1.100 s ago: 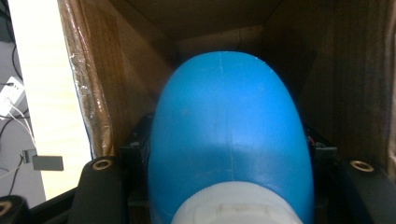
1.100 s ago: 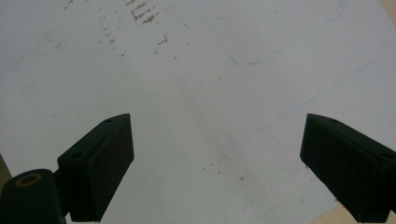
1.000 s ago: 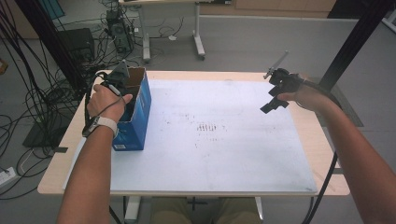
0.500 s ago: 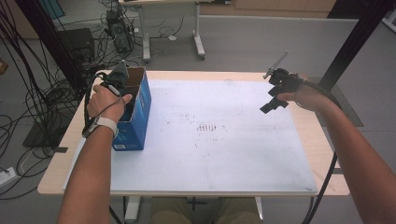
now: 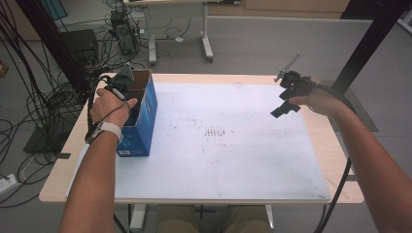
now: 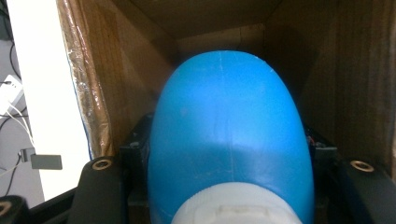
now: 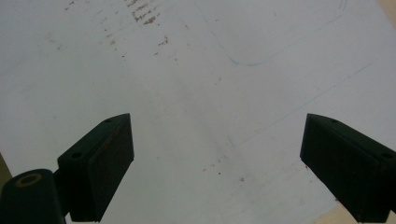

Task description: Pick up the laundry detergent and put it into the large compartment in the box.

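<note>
- Blue bottle (image 6: 231, 135): rounded plastic body with a white cap at the near end; it is seen in the left gripper view pinched between the black jaws, base pointing into a cardboard interior.
- Left gripper (image 5: 121, 87): it is held above the open top of the blue box (image 5: 138, 124); the jaws are closed against the sides of the bottle. In the high view the bottle itself is masked by the hand.
- Blue box: cardboard carton, blue outside and brown inside, standing upright at the left edge of the surface (image 5: 218, 174) with its flaps open.
- Right gripper (image 5: 286, 104): it is held in the air over the far right of the white sheet (image 7: 187, 93), well apart from the box; the jaws are spread wide with nothing between them.
- White sheet: it covers most of the surface and is marked with faint brown specks and thin blue pen lines.
- Step judged in hand: the bottle is being handled at the mouth of the box.
- Handling note: the bottle is best kept centred between the brown walls, clear of the taped flap on the left. The squeeze is best kept steady, as the smooth curved body may slip. The free right gripper could be brought across to steady the light carton against tipping.
</note>
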